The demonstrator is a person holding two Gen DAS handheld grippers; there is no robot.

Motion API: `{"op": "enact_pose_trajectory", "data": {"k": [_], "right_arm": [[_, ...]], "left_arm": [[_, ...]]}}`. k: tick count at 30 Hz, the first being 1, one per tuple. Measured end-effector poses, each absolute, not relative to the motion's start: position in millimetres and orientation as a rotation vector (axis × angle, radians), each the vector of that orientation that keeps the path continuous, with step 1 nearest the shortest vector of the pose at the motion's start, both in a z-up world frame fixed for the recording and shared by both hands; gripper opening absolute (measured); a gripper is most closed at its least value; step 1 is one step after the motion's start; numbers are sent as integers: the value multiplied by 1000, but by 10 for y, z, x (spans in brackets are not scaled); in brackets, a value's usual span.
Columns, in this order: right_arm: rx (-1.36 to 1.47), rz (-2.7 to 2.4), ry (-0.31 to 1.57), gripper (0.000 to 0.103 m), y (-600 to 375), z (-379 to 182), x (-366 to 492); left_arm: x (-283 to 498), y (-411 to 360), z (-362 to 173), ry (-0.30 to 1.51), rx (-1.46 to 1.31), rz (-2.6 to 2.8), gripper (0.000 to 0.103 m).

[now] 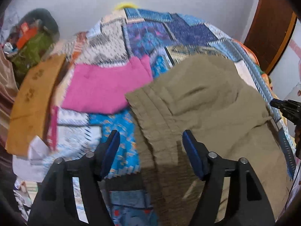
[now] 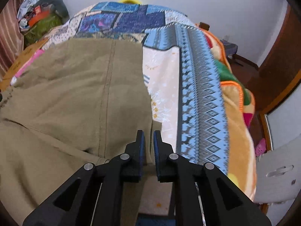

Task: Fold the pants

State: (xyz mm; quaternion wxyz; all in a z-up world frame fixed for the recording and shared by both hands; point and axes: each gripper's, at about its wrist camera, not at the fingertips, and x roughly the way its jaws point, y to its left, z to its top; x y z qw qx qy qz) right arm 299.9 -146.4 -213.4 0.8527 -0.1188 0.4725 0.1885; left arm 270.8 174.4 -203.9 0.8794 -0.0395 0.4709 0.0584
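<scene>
The khaki pants (image 1: 203, 111) lie spread on a patchwork quilt (image 1: 146, 35); they also fill the left of the right wrist view (image 2: 71, 94). My left gripper (image 1: 151, 137) is open and empty, its jaws wide apart above the pants' left edge. My right gripper (image 2: 149, 134) is shut on the right edge of the pants, with khaki cloth pinched between its nearly closed pads. The right gripper also shows at the right edge of the left wrist view (image 1: 286, 109).
A pink cloth (image 1: 105, 88) and an orange-brown cloth (image 1: 32, 101) lie left of the pants. A pile of clutter (image 1: 32, 37) sits at the far left. An orange fleece blanket (image 2: 237, 113) borders the quilt's right side. A wooden door frame (image 1: 270, 24) stands right.
</scene>
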Motion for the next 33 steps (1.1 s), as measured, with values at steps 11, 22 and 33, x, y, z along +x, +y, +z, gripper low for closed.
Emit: {"op": "enact_pose_trajectory", "data": {"k": [11, 22, 33], "right_arm": [[-171, 467, 833, 42, -1331, -1500, 3158], [-198, 455, 861, 55, -960, -1925, 3956], [-65, 512, 962, 49, -732, -2412, 4598]], "left_arm": [[3106, 2101, -1770, 923, -111, 155, 78], [3726, 2189, -2462, 1089, -159, 119, 78], [3924, 2152, -2745, 1121, -221, 65, 78]]}}
